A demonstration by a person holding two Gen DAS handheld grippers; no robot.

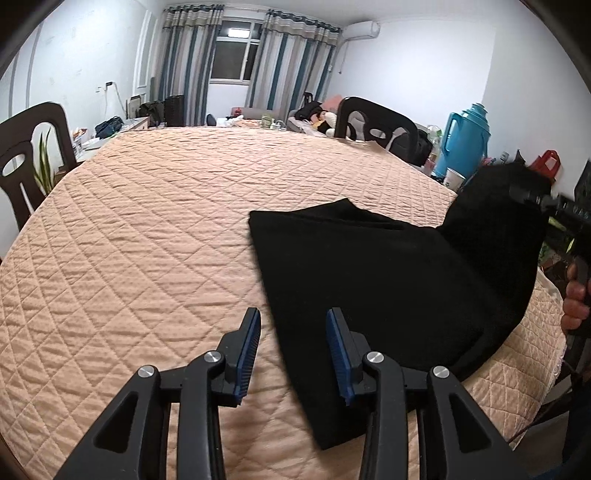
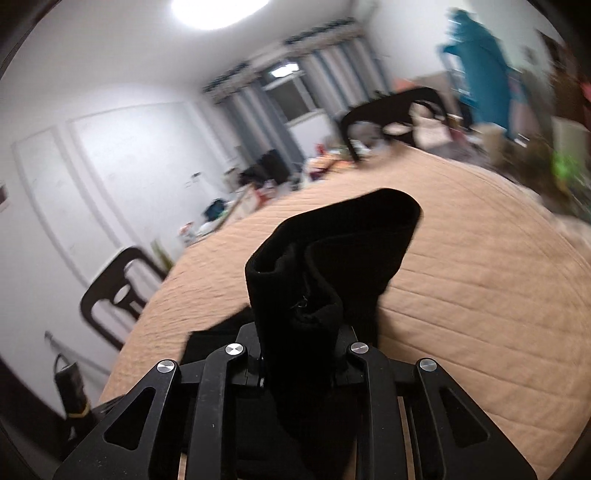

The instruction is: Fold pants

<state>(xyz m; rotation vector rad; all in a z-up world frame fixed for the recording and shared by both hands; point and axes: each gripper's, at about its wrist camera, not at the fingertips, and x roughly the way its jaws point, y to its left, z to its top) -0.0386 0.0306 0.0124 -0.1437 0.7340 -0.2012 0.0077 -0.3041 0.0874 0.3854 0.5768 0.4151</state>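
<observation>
While the left gripper (image 1: pixel 293 354) hovers half-open and empty at the near edge of the pants (image 1: pixel 369 273) on the desk (image 1: pixel 147 229), the right gripper (image 2: pixel 299 354), clamping their raised end at three o'clock, should carry it toward nine o'clock, edges matched.

Bright ceiling lamp (image 2: pixel 221 9) glares; right wrist view motion-blurred, fisheye edges dark and bent

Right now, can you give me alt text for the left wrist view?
Black pants lie on a peach quilted table cover, one end lifted at the right by the right gripper. The left gripper hovers open at the pants' near edge, holding nothing.
</observation>
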